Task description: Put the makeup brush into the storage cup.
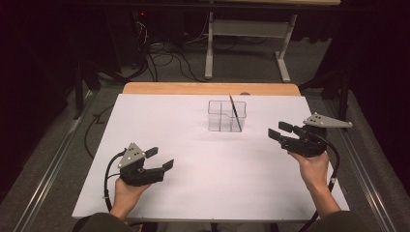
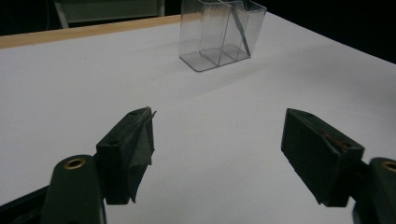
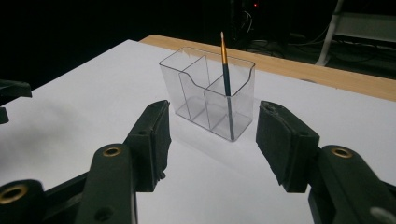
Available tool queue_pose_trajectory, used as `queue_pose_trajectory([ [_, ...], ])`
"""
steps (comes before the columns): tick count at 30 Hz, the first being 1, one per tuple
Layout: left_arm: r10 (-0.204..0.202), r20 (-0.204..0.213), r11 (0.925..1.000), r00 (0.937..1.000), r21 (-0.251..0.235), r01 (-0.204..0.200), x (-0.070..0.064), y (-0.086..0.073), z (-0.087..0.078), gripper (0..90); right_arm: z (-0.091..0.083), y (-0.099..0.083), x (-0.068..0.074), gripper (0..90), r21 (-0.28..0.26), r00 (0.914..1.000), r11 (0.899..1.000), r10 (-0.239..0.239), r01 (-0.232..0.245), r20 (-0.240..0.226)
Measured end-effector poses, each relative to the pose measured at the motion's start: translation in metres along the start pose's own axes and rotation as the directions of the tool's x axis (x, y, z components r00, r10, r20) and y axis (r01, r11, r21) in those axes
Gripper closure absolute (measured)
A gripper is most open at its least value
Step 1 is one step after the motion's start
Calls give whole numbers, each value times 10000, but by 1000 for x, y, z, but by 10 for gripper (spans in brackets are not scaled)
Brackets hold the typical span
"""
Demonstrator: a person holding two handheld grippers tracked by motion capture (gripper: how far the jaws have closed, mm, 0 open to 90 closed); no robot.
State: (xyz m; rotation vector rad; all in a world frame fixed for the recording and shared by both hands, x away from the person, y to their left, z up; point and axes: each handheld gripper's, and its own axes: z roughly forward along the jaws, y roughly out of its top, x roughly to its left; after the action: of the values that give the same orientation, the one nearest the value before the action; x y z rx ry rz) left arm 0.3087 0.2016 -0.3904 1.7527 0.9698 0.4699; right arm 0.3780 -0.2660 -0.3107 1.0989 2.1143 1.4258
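— While both grippers hang over the white sheet (image 1: 203, 169), where does the clear organizer (image 1: 226, 116) sit?

— Toward the far middle of the sheet, well apart from either gripper. It has several compartments, and a thin paintbrush (image 1: 235, 113) stands tilted in the one at its right end in the high view. In the right gripper view the brush shows a dark handle, a gold band and a pale tip above the rim.

— And the left gripper (image 1: 159, 158)?

— Held near the front left of the sheet, jaws spread wide with nothing between them. In its own view the organizer (image 2: 219, 32) lies ahead, well off.

— The right gripper (image 1: 279, 131)?

— At the right edge of the sheet, jaws likewise apart and empty, aimed at the organizer (image 3: 210, 95); the paintbrush (image 3: 226, 79) stands between the two pads in that view, but farther off.

— Any writing, brand or label?

— None that I can read on the organizer, the brush or the grippers. The wooden table edge (image 1: 208, 88) shows beyond the sheet.
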Motion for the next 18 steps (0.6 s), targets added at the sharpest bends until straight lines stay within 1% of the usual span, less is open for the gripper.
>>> queue_pose_trajectory([
  [11, -8, 19, 10000, 10000, 12, 8, 0, 0, 0, 256, -8, -8, 0, 460, 3, 9998, 9998, 220, -220, -26],
  [13, -20, 20, 10000, 10000, 19, 20, 0, 0, 0, 256, -10, -9, -1, 459, -34, 9998, 9998, 189, -189, -58],
  [18, 1, 19, 10000, 10000, 21, -1, 0, 0, 0, 256, -13, -13, 0, 459, -37, 9993, 9994, 353, -354, -105],
])
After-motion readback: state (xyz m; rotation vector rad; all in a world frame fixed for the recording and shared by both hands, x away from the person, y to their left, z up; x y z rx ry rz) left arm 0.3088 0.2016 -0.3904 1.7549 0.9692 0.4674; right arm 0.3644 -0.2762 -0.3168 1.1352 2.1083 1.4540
